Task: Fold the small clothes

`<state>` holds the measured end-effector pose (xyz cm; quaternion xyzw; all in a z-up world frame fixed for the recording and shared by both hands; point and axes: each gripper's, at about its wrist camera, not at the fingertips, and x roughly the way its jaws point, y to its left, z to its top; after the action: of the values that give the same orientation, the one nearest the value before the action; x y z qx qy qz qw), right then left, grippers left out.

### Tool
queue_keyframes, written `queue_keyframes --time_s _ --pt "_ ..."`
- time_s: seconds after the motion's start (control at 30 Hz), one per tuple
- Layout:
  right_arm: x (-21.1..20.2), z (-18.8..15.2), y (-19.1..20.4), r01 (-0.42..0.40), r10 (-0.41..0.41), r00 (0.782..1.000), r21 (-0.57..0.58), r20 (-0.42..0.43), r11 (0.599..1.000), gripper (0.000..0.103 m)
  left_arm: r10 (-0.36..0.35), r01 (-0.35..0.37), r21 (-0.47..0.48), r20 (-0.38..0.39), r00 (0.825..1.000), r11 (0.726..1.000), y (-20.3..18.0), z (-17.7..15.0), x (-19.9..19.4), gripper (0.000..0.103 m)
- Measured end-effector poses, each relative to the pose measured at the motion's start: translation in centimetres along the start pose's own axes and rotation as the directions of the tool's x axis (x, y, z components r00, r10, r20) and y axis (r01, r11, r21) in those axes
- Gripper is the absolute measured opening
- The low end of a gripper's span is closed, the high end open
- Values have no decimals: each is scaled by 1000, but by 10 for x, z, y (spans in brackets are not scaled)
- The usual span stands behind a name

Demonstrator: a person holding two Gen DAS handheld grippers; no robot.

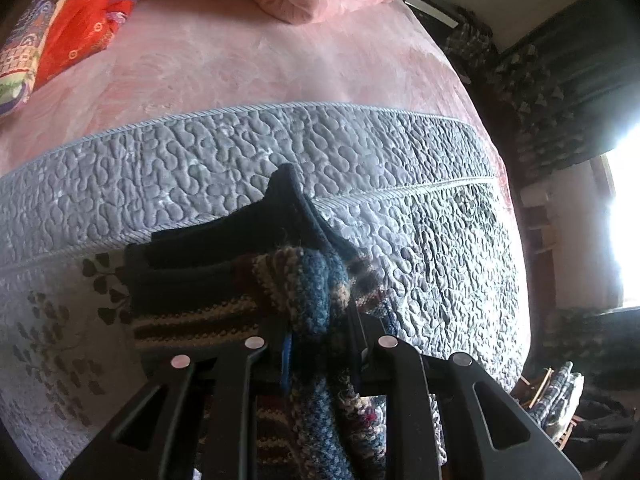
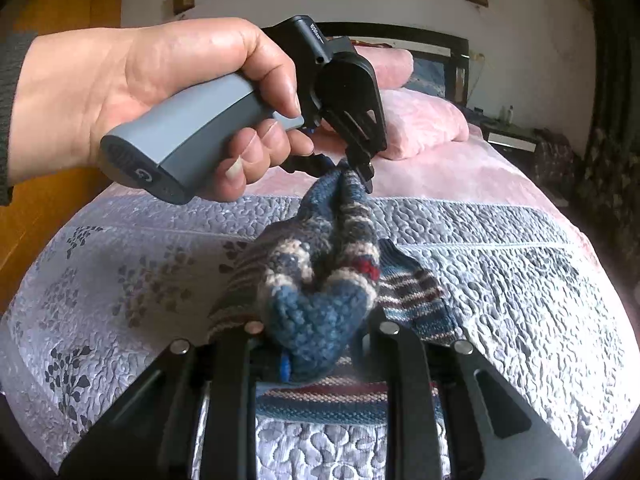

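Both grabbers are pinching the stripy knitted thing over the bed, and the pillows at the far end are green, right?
Not quite: the pillows are pink, not green, as the right wrist view shows. The rest holds: the left gripper and the right gripper are both pinching the striped knit garment over the bed.

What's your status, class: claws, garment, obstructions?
Left claw shut on knitted garment. Right claw shut on it too. Garment bunched, lifted over quilt. Nothing in the way.
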<state>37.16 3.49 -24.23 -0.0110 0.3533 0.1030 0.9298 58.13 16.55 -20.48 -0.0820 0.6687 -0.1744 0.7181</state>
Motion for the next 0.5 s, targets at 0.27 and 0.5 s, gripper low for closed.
queue_keyframes --time_s 0.27,0.5 --pt "11 -17 -29 3 -1 1000 58 -26 998 19 34 -34 9 -16 999 999 -18 0 33 21" --pt "21 -36 -57 -9 17 999 145 -51 989 18 113 -113 37 -12 993 993 -36 -2 61 21"
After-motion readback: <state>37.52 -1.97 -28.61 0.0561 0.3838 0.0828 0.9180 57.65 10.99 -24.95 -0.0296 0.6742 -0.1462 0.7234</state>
